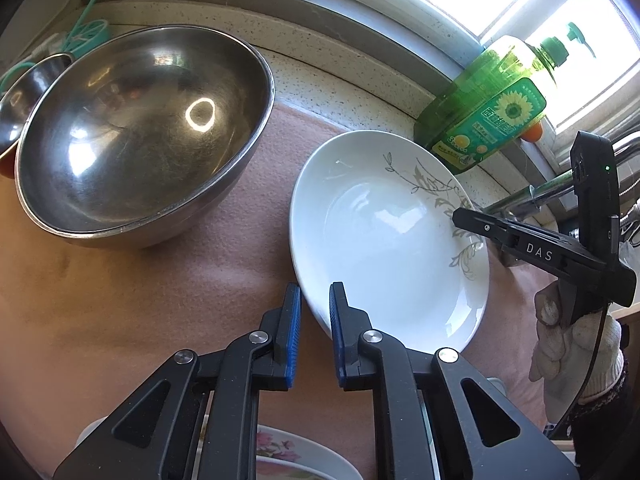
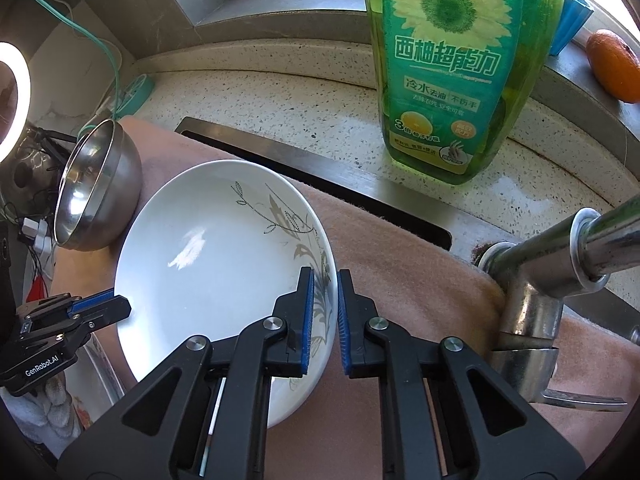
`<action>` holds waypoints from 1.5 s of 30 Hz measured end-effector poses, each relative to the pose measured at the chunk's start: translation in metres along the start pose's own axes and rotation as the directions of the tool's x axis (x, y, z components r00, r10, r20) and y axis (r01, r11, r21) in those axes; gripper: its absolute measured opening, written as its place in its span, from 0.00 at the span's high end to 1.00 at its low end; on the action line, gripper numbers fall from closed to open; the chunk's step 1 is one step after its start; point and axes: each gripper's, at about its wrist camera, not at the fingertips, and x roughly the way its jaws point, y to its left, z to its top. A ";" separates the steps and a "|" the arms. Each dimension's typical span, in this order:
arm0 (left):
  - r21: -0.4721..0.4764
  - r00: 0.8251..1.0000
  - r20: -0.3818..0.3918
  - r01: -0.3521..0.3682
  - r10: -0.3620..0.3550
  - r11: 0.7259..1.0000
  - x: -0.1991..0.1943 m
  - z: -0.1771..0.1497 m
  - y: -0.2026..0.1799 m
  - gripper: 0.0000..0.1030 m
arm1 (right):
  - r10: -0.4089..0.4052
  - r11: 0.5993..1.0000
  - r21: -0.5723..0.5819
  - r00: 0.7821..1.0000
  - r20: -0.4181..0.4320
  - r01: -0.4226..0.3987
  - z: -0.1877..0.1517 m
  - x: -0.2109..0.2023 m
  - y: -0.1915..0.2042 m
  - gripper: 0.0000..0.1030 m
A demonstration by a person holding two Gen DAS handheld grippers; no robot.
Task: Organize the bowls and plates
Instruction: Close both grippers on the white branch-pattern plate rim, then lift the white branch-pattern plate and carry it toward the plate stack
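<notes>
Pink cloth covers the worktop we are working over, and it is the broadest thing in sight, running from the speckled stone counter at the far side to the near edge. On its left stands a large steel bowl, upright, with a smaller steel bowl just beyond it at the far left. To the right of the big bowl, apart from it, is the white plate with a grey leaf pattern, and we hold it by two opposite edges. Our left gripper pinches its near-left rim, one blue pad inside and one outside. Our right gripper pinches the patterned right rim in the same way, its pads pressed on the porcelain. A gloved hand holds the right gripper. Far right of the plate a green bottle of dish soap stands on the counter, with a steel tap nearer on the right. A flowered dish shows at the near edge under the left gripper.
</notes>
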 end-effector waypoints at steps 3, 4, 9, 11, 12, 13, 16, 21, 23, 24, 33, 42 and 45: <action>0.002 1.000 0.003 0.005 -0.005 1.000 -0.002 0.000 0.000 0.88 | -0.010 1.000 0.003 1.000 0.014 0.010 -0.002 -0.006 0.003 0.89; 0.004 1.000 0.005 0.009 -0.009 1.000 -0.003 0.000 0.001 0.88 | -0.015 1.000 0.005 1.000 0.019 0.015 -0.003 -0.009 0.003 0.89; 0.028 1.000 0.021 0.023 -0.023 0.999 -0.010 0.003 -0.001 0.88 | -0.028 0.999 0.029 0.999 0.039 0.027 -0.008 -0.019 0.005 0.89; 0.039 0.999 0.025 0.031 -0.032 0.999 -0.013 0.003 0.000 0.88 | -0.029 0.999 0.044 0.999 0.042 0.027 -0.010 -0.023 0.005 0.89; 0.043 0.999 0.027 0.033 -0.035 0.999 -0.014 0.003 0.000 0.88 | -0.030 0.998 0.048 0.999 0.045 0.028 -0.011 -0.025 0.005 0.89; 0.047 0.999 0.029 0.036 -0.038 0.998 -0.015 0.003 0.001 0.88 | -0.032 0.998 0.051 0.998 0.049 0.030 -0.013 -0.028 0.006 0.89; 0.060 0.998 0.034 0.046 -0.048 0.997 -0.019 0.003 0.003 0.88 | -0.040 0.997 0.063 0.997 0.066 0.036 -0.017 -0.036 0.010 0.89; 0.082 0.997 0.040 0.068 -0.071 0.994 -0.028 0.003 0.004 0.88 | -0.050 0.995 0.085 0.994 0.094 0.042 -0.024 -0.053 0.017 0.89; 0.093 0.996 0.042 0.075 -0.079 0.993 -0.033 0.002 0.004 0.88 | -0.054 0.995 0.094 0.993 0.104 0.045 -0.027 -0.059 0.021 0.89; 0.099 0.995 0.043 0.081 -0.085 0.992 -0.036 0.002 0.005 0.88 | -0.055 0.994 0.100 0.992 0.109 0.044 -0.028 -0.063 0.023 0.89; 0.155 0.991 0.049 0.117 -0.126 0.981 -0.068 -0.004 0.015 0.88 | -0.069 0.989 0.142 0.984 0.166 0.046 -0.051 -0.095 0.059 0.89; 0.211 0.988 0.045 0.136 -0.149 0.968 -0.107 -0.021 0.046 0.88 | -0.069 0.983 0.182 0.975 0.210 0.031 -0.086 -0.115 0.107 0.89; 0.225 0.988 0.041 0.136 -0.149 0.965 -0.117 -0.028 0.058 0.88 | -0.068 0.981 0.192 0.974 0.216 0.026 -0.099 -0.117 0.123 0.89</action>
